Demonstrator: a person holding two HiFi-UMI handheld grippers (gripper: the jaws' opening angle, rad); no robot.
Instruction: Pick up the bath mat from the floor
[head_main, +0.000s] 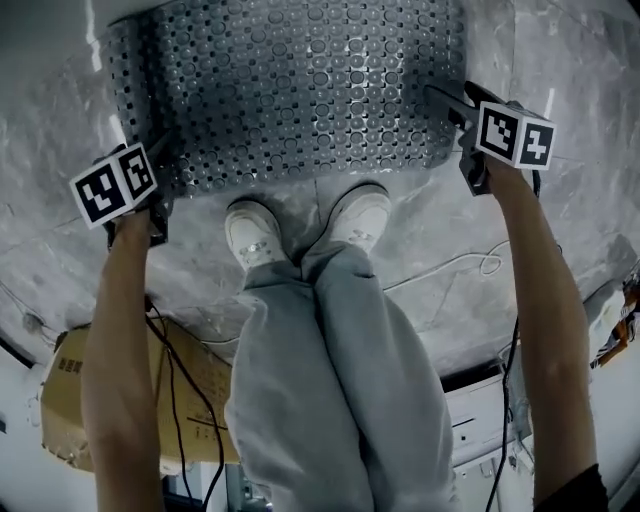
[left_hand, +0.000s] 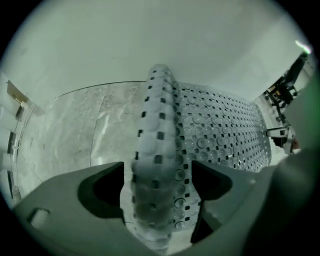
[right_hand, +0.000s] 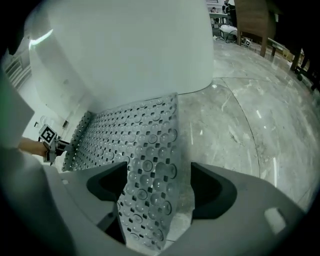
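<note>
While the bath mat lies mostly flat on the marble floor, we note that both its short ends curl upward. The left gripper stands over the mat's left end with its jaws spread wide. The curled edge stands between them, and we judge the pads are not pressing on it. The right gripper sits at the mat's right near corner, likewise released, with that corner rising between its jaws.

Step in hand, as we read it: take hold of both ends. We would close both grippers together, well in from the rim so the pads land on dimpled material rather than on a hole. Then we would lift evenly, because the sheet looks limp and would sag in the middle.

Surroundings, all placed from the mat:
- White shoes sit just beside its near edge.
- A rounded white fixture rises at its far edge.
- A cardboard box and loose cables lie well behind the near edge.
- The floor is glossy and veined, with furniture far off beyond the right end.
</note>
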